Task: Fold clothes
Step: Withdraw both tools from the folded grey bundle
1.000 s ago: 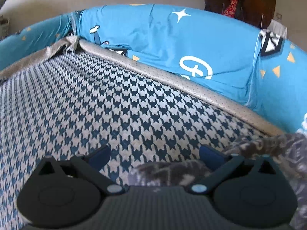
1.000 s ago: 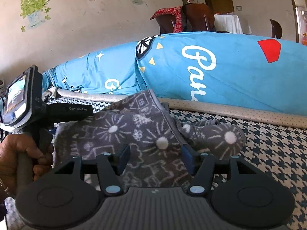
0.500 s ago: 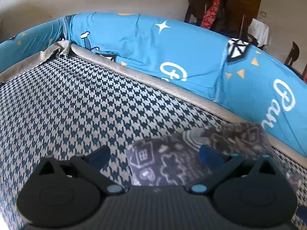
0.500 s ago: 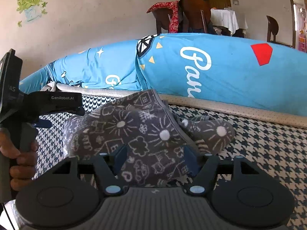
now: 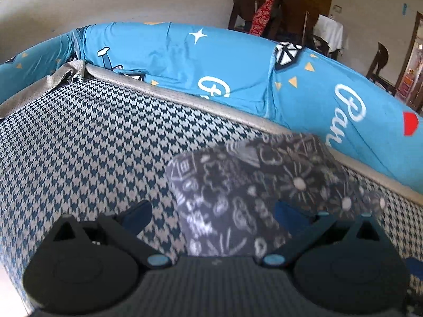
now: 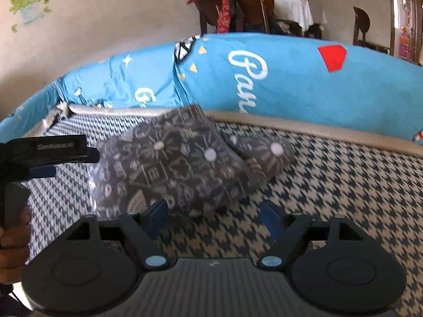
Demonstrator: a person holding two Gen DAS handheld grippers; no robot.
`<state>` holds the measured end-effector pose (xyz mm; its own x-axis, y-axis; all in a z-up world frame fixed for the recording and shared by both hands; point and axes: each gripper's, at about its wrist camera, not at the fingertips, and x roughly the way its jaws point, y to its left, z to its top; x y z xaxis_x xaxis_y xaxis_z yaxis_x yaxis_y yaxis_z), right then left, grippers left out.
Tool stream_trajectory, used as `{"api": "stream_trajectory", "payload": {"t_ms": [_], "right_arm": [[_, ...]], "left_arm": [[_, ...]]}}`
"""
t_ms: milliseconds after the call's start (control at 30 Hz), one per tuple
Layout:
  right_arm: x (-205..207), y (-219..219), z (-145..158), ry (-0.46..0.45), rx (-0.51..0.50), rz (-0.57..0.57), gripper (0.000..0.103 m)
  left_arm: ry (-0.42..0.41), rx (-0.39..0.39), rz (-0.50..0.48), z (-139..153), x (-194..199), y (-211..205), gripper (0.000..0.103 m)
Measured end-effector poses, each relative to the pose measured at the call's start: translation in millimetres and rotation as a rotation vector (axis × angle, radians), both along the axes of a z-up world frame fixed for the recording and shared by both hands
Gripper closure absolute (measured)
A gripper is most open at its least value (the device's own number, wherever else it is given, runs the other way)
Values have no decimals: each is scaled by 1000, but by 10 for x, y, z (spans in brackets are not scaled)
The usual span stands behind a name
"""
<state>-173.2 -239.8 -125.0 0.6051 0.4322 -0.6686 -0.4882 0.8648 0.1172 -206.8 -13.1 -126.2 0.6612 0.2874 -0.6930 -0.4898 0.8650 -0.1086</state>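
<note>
My left tool [image 5: 212,212] sits nearest in its own view, its two blue-tipped fingers spread wide, and the near edge of the grey patterned garment [image 5: 246,192] lies between them; I cannot tell whether either finger touches the cloth. My right tool [image 6: 214,215] is likewise spread wide, holding nothing, with bare houndstooth seat [image 6: 330,185] between its fingers and the garment [image 6: 179,163] just beyond its left finger. Only the right view shows my left hand [image 6: 12,243] at the left edge, wrapped round the dark handle of the other tool, whose black arm reaches towards the cloth's left side. The same view shows the garment folded over on itself, a rounded lump of it sticking out to the right; the left view gives only a flat, blurred panel of white doodles. Past the cloth in both views runs a beige piped edge [image 5: 185,103] of the seat, then the blue printed cushions [image 5: 238,74]. Farthest off stand dark wooden chairs [image 6: 246,8], one draped in red cloth [image 6: 214,0], and a table with a white cloth [image 6: 293,10].
</note>
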Motion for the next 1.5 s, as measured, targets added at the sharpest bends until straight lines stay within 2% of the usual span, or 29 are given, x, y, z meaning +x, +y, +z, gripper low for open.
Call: {"api": "stream_trajectory", "payload": {"t_ms": [200,333,433,800,1200,1500], "right_arm": [[-154,-3,-9,-8,-49,39,24],[-222,-47,0,-4,-53,32,23],[-240,-99,0,16,-54,9,18],[-179,-96,-57,51,-94,-17,14],[-125,-70,-123,92,-125,-31,14],[-129,-49,-112,78,-125,-11,14]], "left_arm": [[16,-24,-9,-59,-264,-102,0],[26,-37,-6,-103,-364,-147,0],[35,-29,-4,-132,-417,-193,0],[70,5,-26,-282,-510,-416,0],[86,-27,-38,-401,-578,-535,0],[105,-3,-67,-441,-580,-640,0]]}}
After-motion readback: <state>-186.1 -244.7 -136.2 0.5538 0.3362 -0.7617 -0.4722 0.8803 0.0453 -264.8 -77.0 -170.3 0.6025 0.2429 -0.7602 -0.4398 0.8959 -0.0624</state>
